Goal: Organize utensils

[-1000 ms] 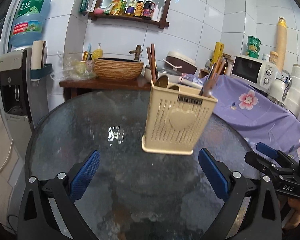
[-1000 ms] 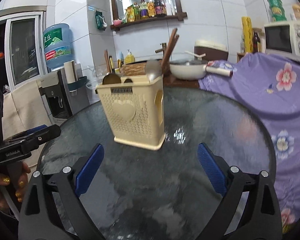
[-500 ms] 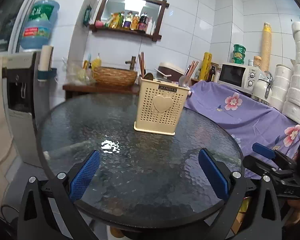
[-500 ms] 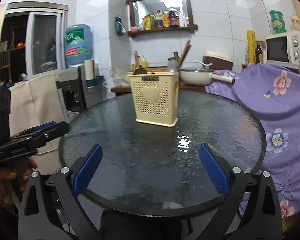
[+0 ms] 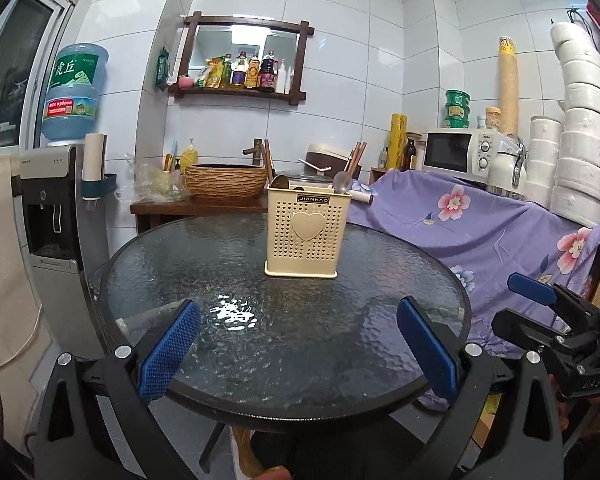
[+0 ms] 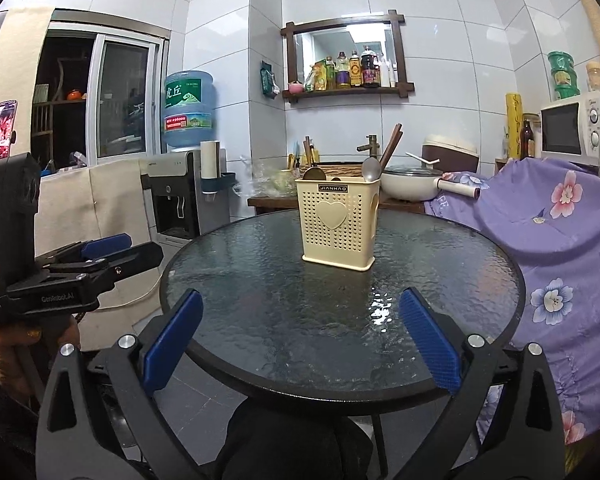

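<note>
The round dark textured-glass surface lies bare between both wide-open hand-held grippers and the cream perforated plastic utensil holder, its only obstacle; purple floral cloth borders the right.

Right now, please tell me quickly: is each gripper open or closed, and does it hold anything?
Left gripper: open, holding nothing, above the glass table.
Right gripper: open, holding nothing.

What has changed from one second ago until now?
Both grippers, left and right, pulled back from the caddy, which now looks smaller and farther away; the whole table rim shows. Nothing was grasped or released. Both stayed open and empty; the caddy stayed upright with its utensils.
</note>
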`<state>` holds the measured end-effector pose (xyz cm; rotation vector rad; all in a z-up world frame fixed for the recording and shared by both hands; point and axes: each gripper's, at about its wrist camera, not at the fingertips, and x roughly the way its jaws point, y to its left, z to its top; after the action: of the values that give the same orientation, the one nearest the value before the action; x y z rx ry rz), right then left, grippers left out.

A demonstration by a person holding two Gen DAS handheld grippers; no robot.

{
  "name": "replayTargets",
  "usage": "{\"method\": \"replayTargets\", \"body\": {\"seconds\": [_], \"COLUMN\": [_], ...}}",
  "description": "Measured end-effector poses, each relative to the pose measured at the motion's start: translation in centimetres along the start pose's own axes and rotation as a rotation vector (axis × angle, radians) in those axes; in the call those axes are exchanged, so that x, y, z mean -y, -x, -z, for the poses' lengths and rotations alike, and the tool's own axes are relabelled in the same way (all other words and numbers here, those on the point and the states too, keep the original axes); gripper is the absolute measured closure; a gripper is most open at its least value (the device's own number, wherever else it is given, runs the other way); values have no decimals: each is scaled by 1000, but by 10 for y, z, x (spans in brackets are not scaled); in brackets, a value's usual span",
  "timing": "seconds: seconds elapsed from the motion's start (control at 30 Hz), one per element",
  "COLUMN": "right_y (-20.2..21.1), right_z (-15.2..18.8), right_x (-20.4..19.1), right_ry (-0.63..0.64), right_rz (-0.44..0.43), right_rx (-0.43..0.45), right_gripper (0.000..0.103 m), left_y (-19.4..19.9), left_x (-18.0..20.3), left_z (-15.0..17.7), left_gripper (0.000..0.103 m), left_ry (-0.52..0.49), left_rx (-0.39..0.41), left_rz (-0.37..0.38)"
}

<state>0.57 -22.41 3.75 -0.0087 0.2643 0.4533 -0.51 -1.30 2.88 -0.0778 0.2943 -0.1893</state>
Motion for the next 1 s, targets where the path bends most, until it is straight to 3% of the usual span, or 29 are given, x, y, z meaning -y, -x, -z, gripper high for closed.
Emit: {"method": "replayTargets", "body": {"seconds": [1.0], "right_y": [0], "right_z": [-1], "right_x": [10], "right_ry": [-33], "right_rz": [-13], "right_rx": [-10], "right_gripper": [6], "left_y": [9], "left_x": [-6], "left_z": [2], "left_gripper": [6], "left_ry": [30], "left_rx": [14], "left_rz": [2]}}
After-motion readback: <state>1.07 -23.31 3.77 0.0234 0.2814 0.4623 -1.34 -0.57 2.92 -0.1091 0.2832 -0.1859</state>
